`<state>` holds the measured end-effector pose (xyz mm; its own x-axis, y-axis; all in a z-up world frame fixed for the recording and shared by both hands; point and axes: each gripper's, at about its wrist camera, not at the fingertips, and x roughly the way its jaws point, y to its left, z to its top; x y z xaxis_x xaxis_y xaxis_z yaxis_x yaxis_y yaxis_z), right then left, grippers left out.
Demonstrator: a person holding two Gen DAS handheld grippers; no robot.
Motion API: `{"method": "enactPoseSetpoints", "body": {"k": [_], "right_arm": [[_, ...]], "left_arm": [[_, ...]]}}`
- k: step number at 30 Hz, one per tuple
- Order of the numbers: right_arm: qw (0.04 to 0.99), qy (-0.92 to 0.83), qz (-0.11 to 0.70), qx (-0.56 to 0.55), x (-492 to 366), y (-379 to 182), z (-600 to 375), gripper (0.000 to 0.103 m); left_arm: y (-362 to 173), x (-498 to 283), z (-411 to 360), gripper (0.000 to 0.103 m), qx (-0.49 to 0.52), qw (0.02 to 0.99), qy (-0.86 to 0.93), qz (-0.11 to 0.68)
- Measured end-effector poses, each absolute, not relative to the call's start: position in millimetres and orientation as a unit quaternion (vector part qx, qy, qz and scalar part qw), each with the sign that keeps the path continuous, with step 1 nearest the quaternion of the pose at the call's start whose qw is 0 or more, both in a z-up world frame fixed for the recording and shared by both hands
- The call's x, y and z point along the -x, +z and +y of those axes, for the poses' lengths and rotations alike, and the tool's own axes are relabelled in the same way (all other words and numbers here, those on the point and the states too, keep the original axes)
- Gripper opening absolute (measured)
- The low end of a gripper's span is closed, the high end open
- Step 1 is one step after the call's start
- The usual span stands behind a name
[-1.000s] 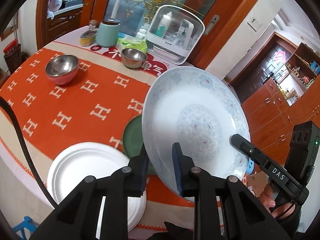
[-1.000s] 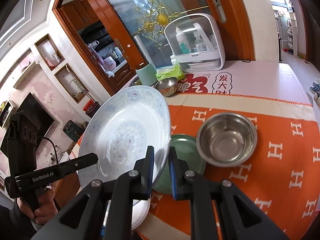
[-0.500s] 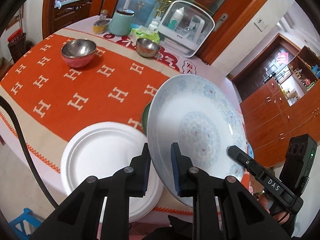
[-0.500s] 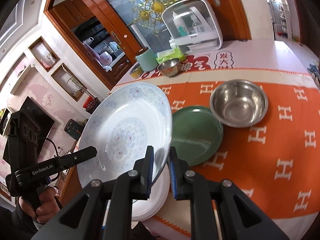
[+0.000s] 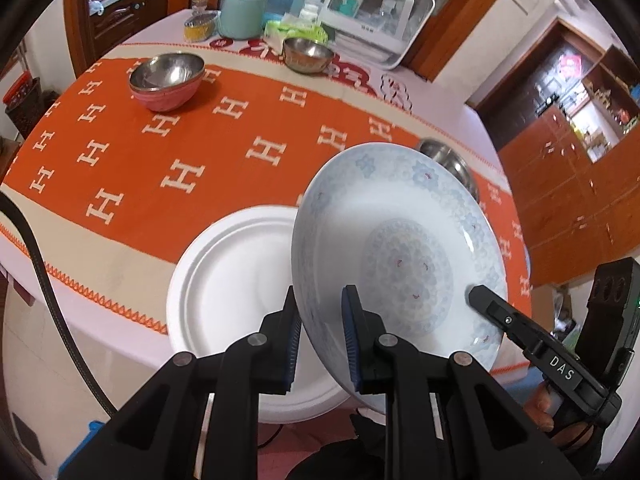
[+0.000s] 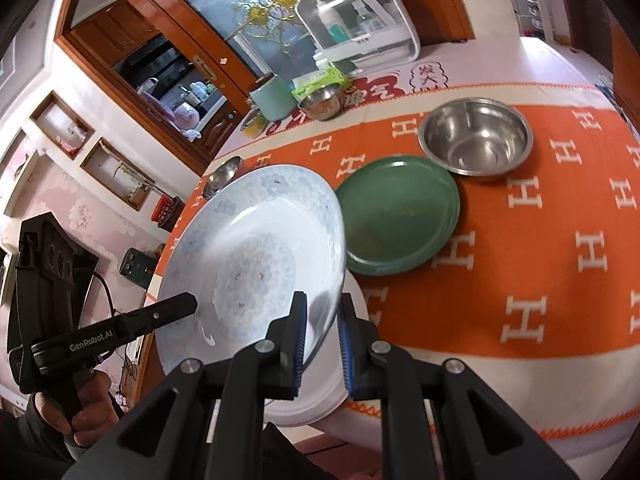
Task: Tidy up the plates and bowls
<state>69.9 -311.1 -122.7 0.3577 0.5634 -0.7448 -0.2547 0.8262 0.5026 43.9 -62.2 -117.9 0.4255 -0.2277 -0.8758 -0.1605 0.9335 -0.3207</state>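
Both grippers grip one patterned plate (image 5: 404, 256) by opposite edges and hold it in the air, tilted, over the near edge of the table (image 5: 132, 236).

Left gripper (image 5: 320, 332): jaws clamped on the plate's rim, one finger behind the plate, one on its face. In the right wrist view it shows as a black finger reaching onto the plate's left side.

Right gripper (image 6: 322, 336): jaws clamped on the opposite rim, blue pads on either side of the edge. In the left wrist view its finger tip lies on the plate's face at lower right.

Patterned plate: white with pale blue flower pattern on rim and centre, face turned up toward the cameras, right edge higher in the right wrist view.

Under and beside it:
- White plate (image 5: 232, 280) on the table's near edge, partly covered by the held plate and overhanging the edge a little.
- Green plate (image 6: 400, 216) on the orange cloth (image 5: 132, 168), just beside the white plate.
- Steel bowl (image 6: 476, 136) close behind the green plate; whether they touch is unclear.
- Pink bowl (image 5: 166, 80) with steel inside, well apart, far left of the table.
- Small metal bowl (image 5: 307, 54) at the far side, near a green jar (image 5: 242, 14) and a white box (image 5: 376, 16) with bottles inside.
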Motion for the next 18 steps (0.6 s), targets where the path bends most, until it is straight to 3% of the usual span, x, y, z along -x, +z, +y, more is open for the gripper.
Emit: {"method": "enactPoseSetpoints", "body": {"k": [18], "right_arm": [[0.804, 0.163, 0.543, -0.177, -31.1, -172.9, -269.0, 0.015]], "left_arm": [[-174.9, -52.2, -25.6, 0.018, 0.114, 0.773, -0.062, 0.621]]}}
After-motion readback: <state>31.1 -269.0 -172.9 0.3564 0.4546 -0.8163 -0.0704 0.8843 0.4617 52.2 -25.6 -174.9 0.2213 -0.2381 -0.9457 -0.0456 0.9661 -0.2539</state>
